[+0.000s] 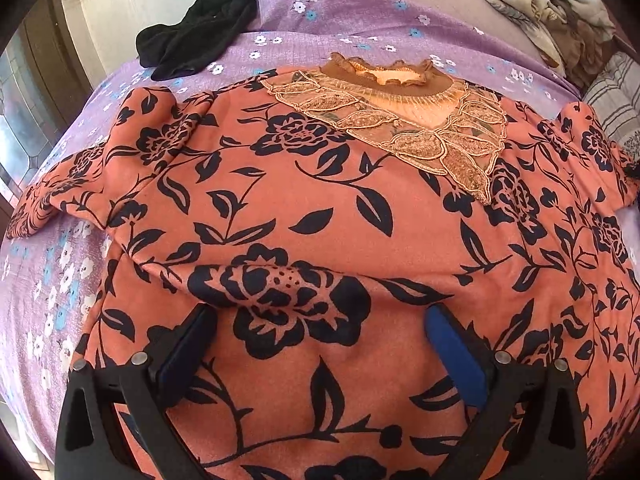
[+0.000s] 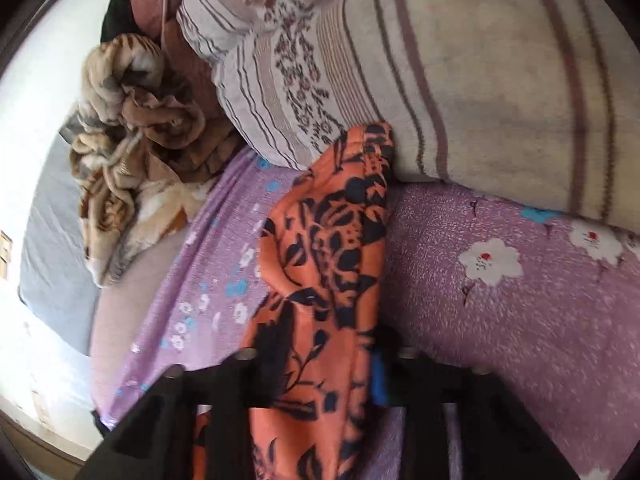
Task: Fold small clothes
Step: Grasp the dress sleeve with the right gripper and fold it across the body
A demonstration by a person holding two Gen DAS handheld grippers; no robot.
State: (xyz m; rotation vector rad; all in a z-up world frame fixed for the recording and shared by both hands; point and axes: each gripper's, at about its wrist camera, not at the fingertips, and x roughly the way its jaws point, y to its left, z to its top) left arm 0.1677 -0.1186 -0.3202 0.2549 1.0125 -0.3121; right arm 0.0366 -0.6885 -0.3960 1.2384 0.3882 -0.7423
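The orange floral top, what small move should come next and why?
Probably carry the sleeve inward over the orange floral top: the right gripper looks shut on it, while the left gripper is open over the spread-out body.

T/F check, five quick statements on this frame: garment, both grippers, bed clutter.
1. The orange floral top lies spread on the purple bedsheet. True.
2. The left gripper is clamped on the collar. False: fingers stand apart over the lower body.
3. The right gripper pinches orange fabric. True.
4. A black garment lies beyond the top. True.
5. The striped pillow covers the neckline. False: the neckline is uncovered.
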